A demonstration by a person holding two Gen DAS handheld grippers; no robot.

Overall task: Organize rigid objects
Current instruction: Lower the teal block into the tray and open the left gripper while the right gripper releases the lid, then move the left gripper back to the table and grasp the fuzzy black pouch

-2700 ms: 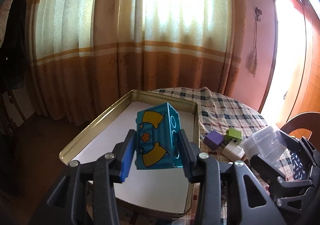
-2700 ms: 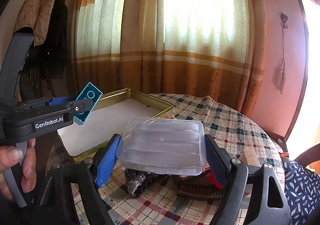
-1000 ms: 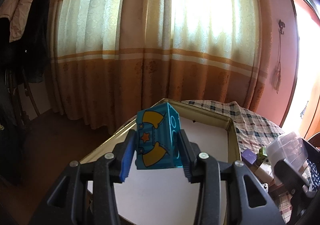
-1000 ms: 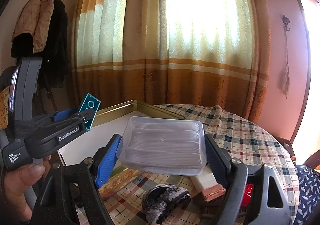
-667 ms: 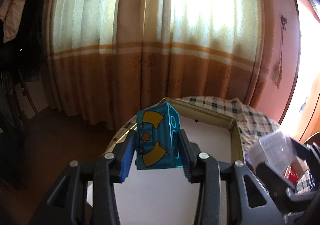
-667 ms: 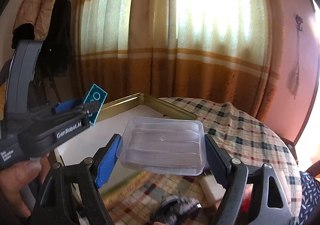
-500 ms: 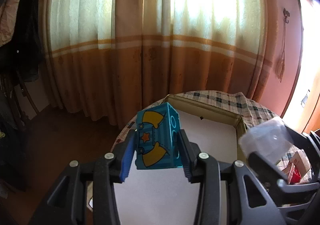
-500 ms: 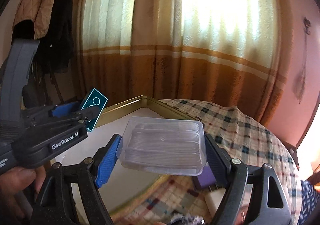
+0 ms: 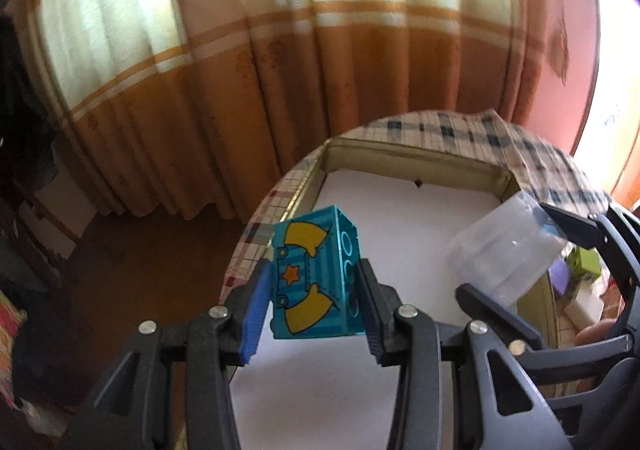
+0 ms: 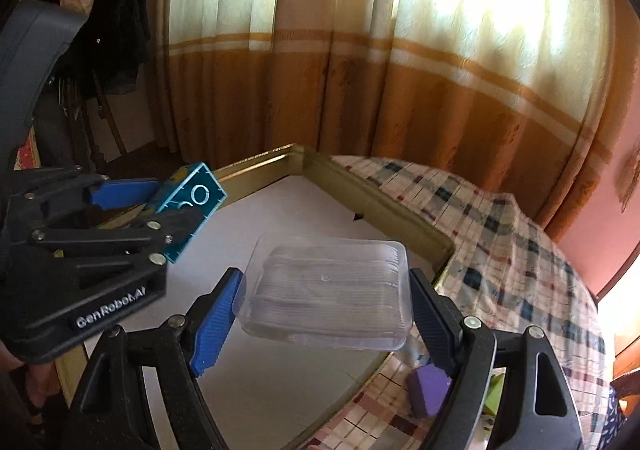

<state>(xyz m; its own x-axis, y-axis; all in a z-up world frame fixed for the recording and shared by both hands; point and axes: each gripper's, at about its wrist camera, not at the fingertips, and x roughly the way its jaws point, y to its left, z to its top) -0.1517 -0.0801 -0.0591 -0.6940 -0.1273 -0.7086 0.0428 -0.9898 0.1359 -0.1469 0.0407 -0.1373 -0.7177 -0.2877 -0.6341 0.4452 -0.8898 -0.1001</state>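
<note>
A: Left tongs (image 9: 312,300)?
B: Angled down over the gold metal tray (image 9: 404,155), clamped on a teal toy brick (image 9: 316,278). Blue pads press both sides. Brick is tilted and held in the air above the tray's white floor, near the tray's left edge.

A: Print on the brick?
B: Yellow sleeve shapes, an orange star, striped shirt pattern. Ring studs on its right face. No text.

A: Right tongs (image 10: 324,310)?
B: Also angled down, jaws wide, gripping a clear plastic container (image 10: 328,290) across its long sides. It hangs above the tray floor, toward the tray's right edge. In the left wrist view the same container (image 9: 504,250) shows at the right, over the tray's right rim.

A: The two relative to each other?
B: Side by side over the tray, apart, not touching. From the right wrist view the left tongs (image 10: 160,205) sit to the left, brick (image 10: 190,201) poking out past the fingers.

A: Readable writing?
B: "GenRobot.AI" in white on the left tongs' black body. Nothing else legible.

A: Hands?
B: Bit of a finger (image 9: 596,334) at the right in the left view. Blurry.

A: Worktop?
B: Round, plaid cloth (image 10: 500,234). Tray sits at its left side. Purple block (image 10: 428,390) on the cloth just outside the tray's right edge, something green (image 10: 494,390) beside it, half hidden.
</note>
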